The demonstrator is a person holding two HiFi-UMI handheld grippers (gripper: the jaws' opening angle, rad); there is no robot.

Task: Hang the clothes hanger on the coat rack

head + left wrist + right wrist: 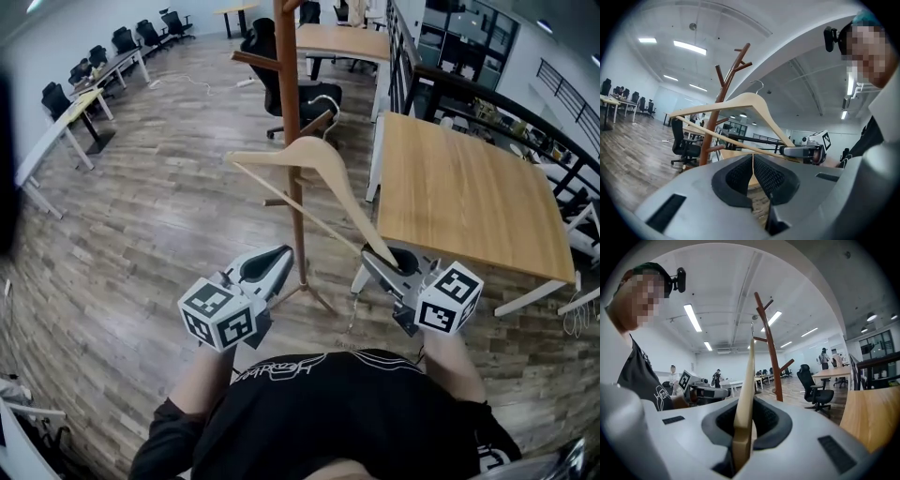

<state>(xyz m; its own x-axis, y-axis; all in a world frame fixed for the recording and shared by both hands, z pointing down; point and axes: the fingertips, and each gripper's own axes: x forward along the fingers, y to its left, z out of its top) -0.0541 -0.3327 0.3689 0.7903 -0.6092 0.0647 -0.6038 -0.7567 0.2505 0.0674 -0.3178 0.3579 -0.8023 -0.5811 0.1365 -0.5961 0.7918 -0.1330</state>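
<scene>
A pale wooden clothes hanger [319, 173] with a metal hook hangs in the air in front of me, tilted down to the right. My right gripper [377, 261] is shut on its lower right end, and in the right gripper view the hanger's arm [744, 394] stands upright between the pads. The brown coat rack [290, 103] stands just behind the hanger, with its pegs [738, 61] higher up. My left gripper [279, 255] is shut and empty, left of the hanger; its pads [761, 174] meet with nothing between them.
A wooden table [469, 187] stands to the right of the rack, and a black office chair [305, 94] behind it. Desks with chairs [89, 80] line the far left. A black railing [487, 103] runs at the back right. People [674, 376] stand far off.
</scene>
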